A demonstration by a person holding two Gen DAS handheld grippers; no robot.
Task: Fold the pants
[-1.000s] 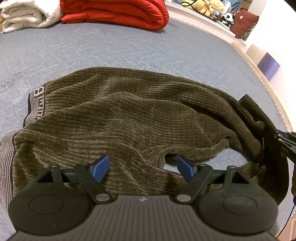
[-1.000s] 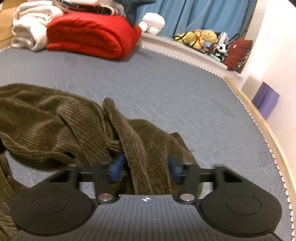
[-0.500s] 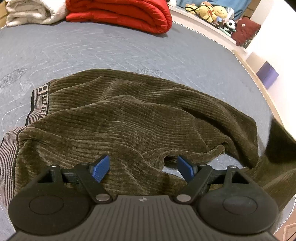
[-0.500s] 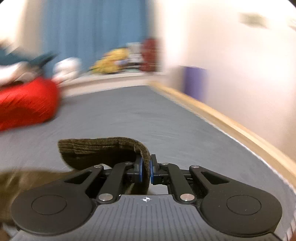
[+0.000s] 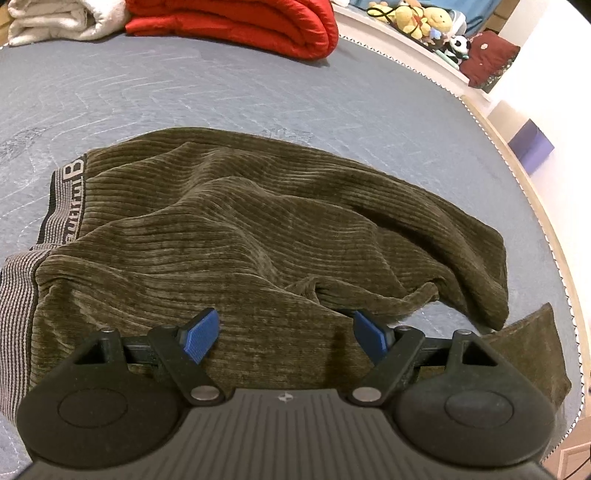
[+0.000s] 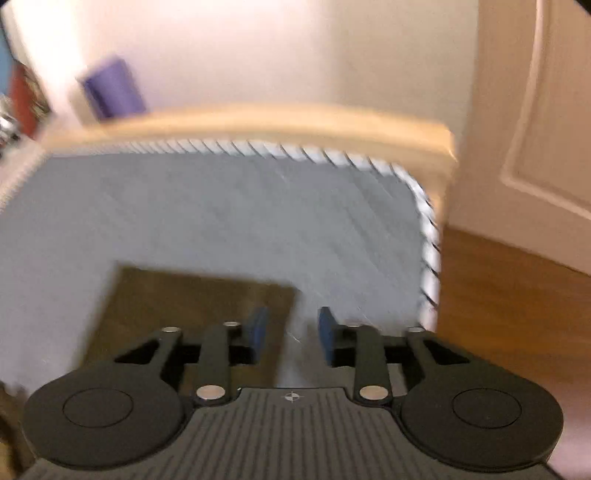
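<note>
Olive-brown corduroy pants [image 5: 258, 236] lie rumpled on the grey mattress [image 5: 184, 99], with the striped waistband [image 5: 66, 199] at the left. One leg end [image 5: 532, 347] lies flat at the right, near the mattress edge. My left gripper [image 5: 286, 334] is open and empty, just above the near edge of the pants. In the blurred right wrist view, my right gripper [image 6: 291, 332] is open over the flat leg end [image 6: 177, 299], with nothing between its pads.
A red quilt [image 5: 236, 22] and a white blanket [image 5: 62, 18] lie at the far end of the mattress. Stuffed toys [image 5: 417, 18] sit on a ledge beyond. The mattress corner [image 6: 424, 206], wooden frame [image 6: 295, 122] and floor [image 6: 509, 295] lie right of the right gripper.
My right gripper, shut on a pant leg half a second ago, swung right toward the mattress corner, laid the leg end flat and opened. The left gripper barely moved.
</note>
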